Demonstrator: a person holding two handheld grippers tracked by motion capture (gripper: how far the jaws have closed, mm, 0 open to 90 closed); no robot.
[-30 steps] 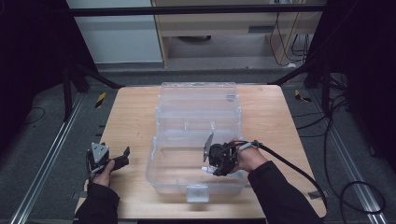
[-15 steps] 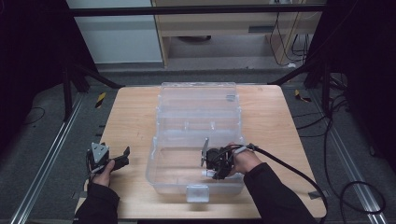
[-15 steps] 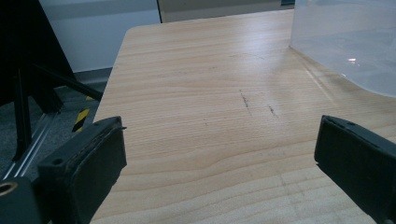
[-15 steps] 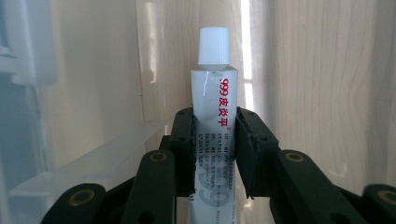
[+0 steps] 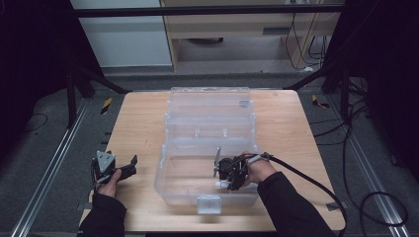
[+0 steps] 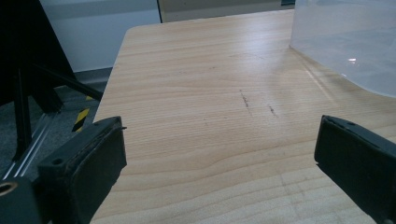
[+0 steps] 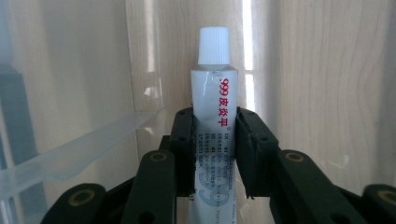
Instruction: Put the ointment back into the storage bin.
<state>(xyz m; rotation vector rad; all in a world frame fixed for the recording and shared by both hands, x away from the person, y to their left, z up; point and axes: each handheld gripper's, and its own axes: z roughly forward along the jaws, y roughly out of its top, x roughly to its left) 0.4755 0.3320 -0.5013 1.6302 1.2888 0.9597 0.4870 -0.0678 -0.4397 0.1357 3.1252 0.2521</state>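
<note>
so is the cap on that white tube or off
On. In the right gripper view the white screw cap sits on the tip of the tube, which the right gripper clamps.

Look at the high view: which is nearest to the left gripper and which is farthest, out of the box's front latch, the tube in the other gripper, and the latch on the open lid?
From the left gripper:
1. Front latch, on the clear box's near wall.
2. Tube, inside the box, in the right gripper.
3. Lid latch, at the far edge.
</note>
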